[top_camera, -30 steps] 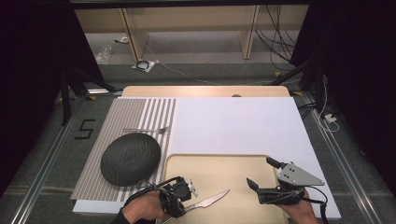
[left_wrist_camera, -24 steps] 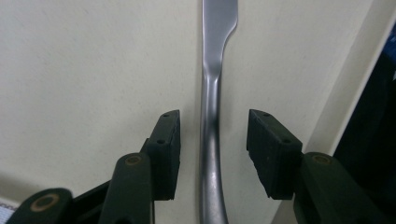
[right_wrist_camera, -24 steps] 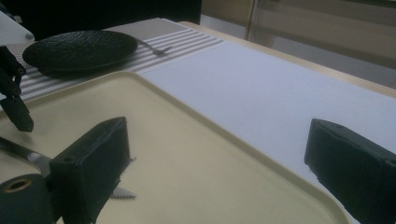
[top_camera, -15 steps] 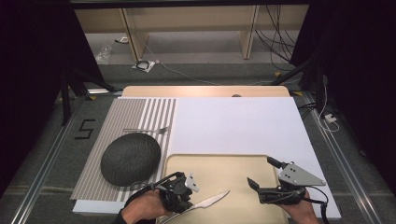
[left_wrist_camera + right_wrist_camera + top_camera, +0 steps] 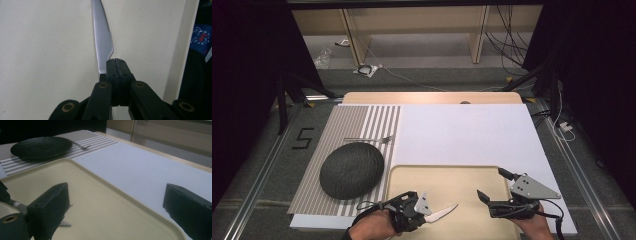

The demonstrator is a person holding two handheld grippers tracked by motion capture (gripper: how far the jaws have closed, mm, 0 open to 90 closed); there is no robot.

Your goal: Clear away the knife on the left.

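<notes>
A steel table knife (image 5: pixel 445 212) with a serrated blade lies on the beige tray (image 5: pixel 447 175), tip pointing right. My left gripper (image 5: pixel 426 212) is at the tray's front left. Its jaws have just been closing and now stand pressed together (image 5: pixel 116 61) on the knife's handle end, which is hidden under them. Only the blade (image 5: pixel 102 37) sticks out beyond them. My right gripper (image 5: pixel 490 182) hovers over the tray's right part, jaws wide apart (image 5: pixel 117 205) with nothing between them. The knife's tip (image 5: pixel 64 223) peeks past its left jaw.
A dark textured plate (image 5: pixel 352 169) sits on the striped placemat (image 5: pixel 362 117) left of the tray, with a fork (image 5: pixel 369 139) just behind it. A white mat (image 5: pixel 467 132) covers the table beyond the tray. The plate (image 5: pixel 41 146) and fork (image 5: pixel 82 146) appear far off.
The left gripper's jaws have drawn together at the knife's handle. The knife blade lies where it was, and the right gripper has stayed put.
</notes>
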